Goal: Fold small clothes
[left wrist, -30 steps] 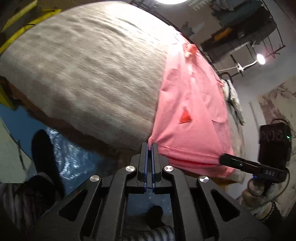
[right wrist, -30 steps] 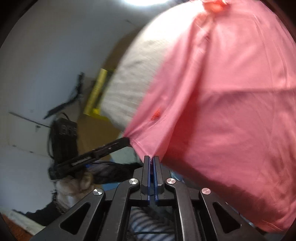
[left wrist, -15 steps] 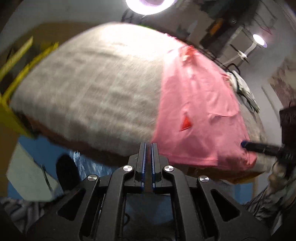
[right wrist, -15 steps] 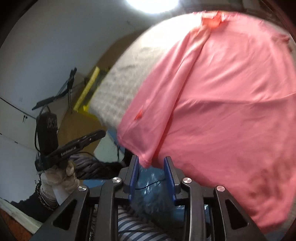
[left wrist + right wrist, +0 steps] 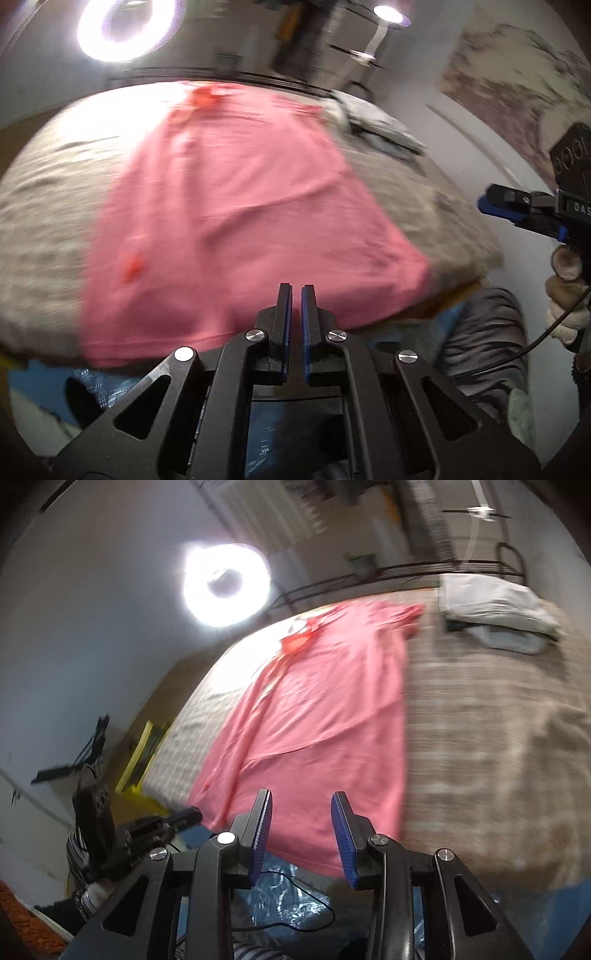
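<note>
A pink T-shirt (image 5: 236, 206) lies spread flat on a grey-beige blanket (image 5: 44, 206), collar at the far end, hem at the near edge. It also shows in the right wrist view (image 5: 317, 731). My left gripper (image 5: 296, 291) hovers over the shirt's near hem, jaws nearly closed with a thin gap, holding nothing. My right gripper (image 5: 301, 797) is open and empty, just off the shirt's near right corner. The right gripper also shows at the right of the left wrist view (image 5: 517, 206).
A folded pile of white and grey clothes (image 5: 495, 609) sits at the far right of the blanket (image 5: 498, 738). A ring light (image 5: 225, 583) shines behind the bed. Blue plastic sheet (image 5: 291, 904) lies on the floor below the near edge.
Both grippers held the shirt's hem corners a second ago. They have let go and pulled back; the right jaws opened wide. The shirt now lies flat on the blanket.
</note>
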Tool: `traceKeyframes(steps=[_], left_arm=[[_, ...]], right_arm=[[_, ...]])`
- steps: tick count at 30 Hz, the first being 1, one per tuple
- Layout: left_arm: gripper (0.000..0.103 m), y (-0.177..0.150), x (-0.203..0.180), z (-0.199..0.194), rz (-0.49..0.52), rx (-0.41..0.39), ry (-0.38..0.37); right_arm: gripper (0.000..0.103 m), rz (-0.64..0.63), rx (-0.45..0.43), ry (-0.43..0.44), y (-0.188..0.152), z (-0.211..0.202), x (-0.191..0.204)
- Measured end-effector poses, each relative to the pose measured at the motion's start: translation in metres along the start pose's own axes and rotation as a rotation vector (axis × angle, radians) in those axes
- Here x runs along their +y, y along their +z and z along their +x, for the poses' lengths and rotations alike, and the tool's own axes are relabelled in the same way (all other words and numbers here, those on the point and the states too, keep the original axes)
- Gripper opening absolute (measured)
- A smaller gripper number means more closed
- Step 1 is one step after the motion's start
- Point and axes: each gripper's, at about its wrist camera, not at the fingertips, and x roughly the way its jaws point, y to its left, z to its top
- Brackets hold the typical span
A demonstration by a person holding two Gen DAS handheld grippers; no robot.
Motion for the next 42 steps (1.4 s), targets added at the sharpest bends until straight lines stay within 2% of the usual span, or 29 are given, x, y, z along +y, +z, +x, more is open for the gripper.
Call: traceKeyframes(steps=[4,5,6,7,9,12,15,17,20,21,22,23,24,25,32,39,42], left_arm=[[0.001,0.005,-0.053,0.032,0.089,0.034,-0.081],[0.004,0.005,-0.064,0.039,0.110,0.044,-0.095],[0.013,0.004,-0.075,0.044,0.131,0.055,-0.109],[0.030,0.004,-0.091,0.055,0.158,0.071,-0.130],[0.049,0.003,-0.111,0.068,0.189,0.079,-0.156],[0.051,0.000,-0.133,0.089,0.250,0.100,-0.118],[0.051,-0.006,-0.142,0.104,0.285,0.122,-0.049],[0.051,-0.006,-0.140,0.111,0.277,0.129,-0.037],[0.051,-0.006,-0.139,0.117,0.291,0.101,0.011],[0.046,-0.006,-0.139,0.119,0.300,0.096,0.020],[0.033,-0.006,-0.139,0.119,0.304,0.090,0.027],[0.023,-0.005,-0.138,0.121,0.304,0.083,0.027],[0.005,-0.003,-0.134,0.121,0.291,0.084,0.013],[0.003,-0.001,-0.133,0.123,0.281,0.087,0.005],[0.001,0.017,-0.102,0.096,0.099,0.057,-0.089],[0.001,0.028,-0.085,0.069,0.020,0.013,-0.109],[0.001,0.032,-0.081,0.064,0.007,0.005,-0.115]], right_arm=[[0.036,0.037,-0.040,-0.042,-0.007,-0.028,-0.021],[0.036,0.048,-0.047,-0.048,-0.009,-0.034,-0.027],[0.036,0.062,-0.054,-0.056,-0.011,-0.039,-0.033],[0.036,0.080,-0.064,-0.067,-0.014,-0.044,-0.040],[0.036,0.113,-0.079,-0.084,-0.019,-0.053,-0.051],[0.036,0.147,-0.096,-0.092,-0.024,-0.065,-0.065],[0.036,0.158,-0.107,-0.101,-0.029,-0.072,-0.074],[0.036,0.164,-0.109,-0.103,-0.029,-0.074,-0.079],[0.036,0.161,-0.113,-0.106,-0.029,-0.076,-0.083],[0.036,0.161,-0.114,-0.105,-0.029,-0.075,-0.084],[0.036,0.161,-0.115,-0.104,-0.028,-0.075,-0.085],[0.036,0.161,-0.116,-0.103,-0.027,-0.074,-0.087],[0.036,0.161,-0.118,-0.101,-0.026,-0.074,-0.087],[0.036,0.159,-0.118,-0.100,-0.025,-0.073,-0.089],[0.037,0.182,-0.133,-0.036,0.014,-0.035,-0.105],[0.041,0.198,-0.068,-0.024,0.093,0.050,-0.133],[0.045,0.258,-0.036,0.019,0.129,0.093,-0.152]])
